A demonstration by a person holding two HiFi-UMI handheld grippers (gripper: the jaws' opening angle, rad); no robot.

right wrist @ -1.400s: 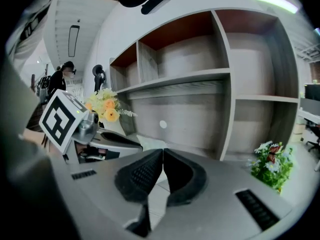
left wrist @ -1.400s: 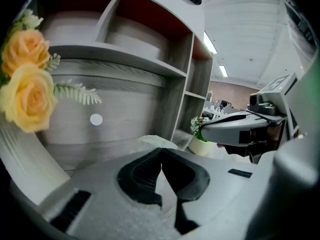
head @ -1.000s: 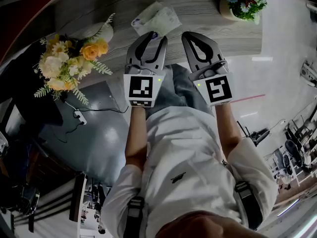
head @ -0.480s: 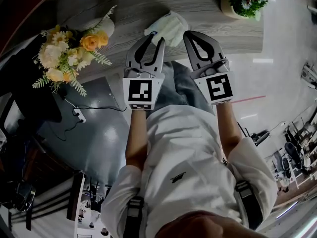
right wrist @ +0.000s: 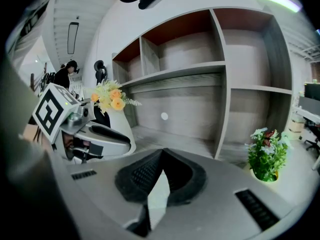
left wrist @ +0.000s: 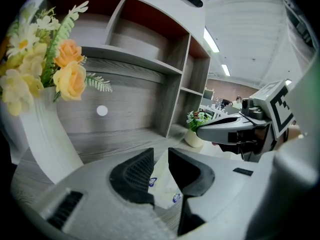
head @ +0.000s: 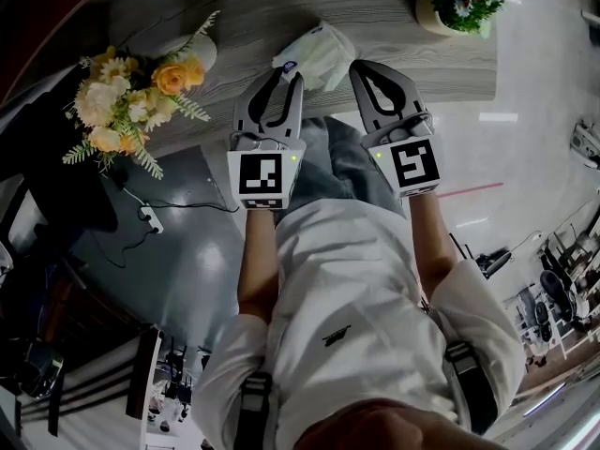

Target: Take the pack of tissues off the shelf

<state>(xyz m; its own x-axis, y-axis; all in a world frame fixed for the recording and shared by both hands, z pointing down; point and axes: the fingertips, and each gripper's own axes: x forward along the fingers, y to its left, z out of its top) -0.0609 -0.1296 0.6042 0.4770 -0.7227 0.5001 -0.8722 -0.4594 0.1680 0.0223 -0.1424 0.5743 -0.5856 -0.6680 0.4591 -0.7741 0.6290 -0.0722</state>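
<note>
One pack of tissues [head: 321, 47] is seen, and it is now clamped between the jaws of the left gripper [head: 291, 78]. A second ago the pack was lying flat on the grey wooden desk [head: 234, 12], apart from both grippers. Since then the left gripper has been brought forward and its jaws have been closed on the near edge of the pack, which is now bunched and raised at one side. In the left gripper view the pack [left wrist: 163, 185] is shown squeezed in the narrow gap between the jaws. It is judged that the grasp is made and that the pack has only to be drawn away from the shelf. Whether it is already fully clear of the desk cannot be told.

Two grippers are counted. The right gripper [head: 361, 69] is held just beside the pack, with its jaws pressed together at the tips and nothing between them. One white vase of yellow and orange flowers [head: 141, 90] is standing at the left of the desk, and one small potted plant [head: 461, 3] at the right. The pack is between them, near the front edge. Several open shelf compartments [left wrist: 145, 39] are seen above the desk.
</note>
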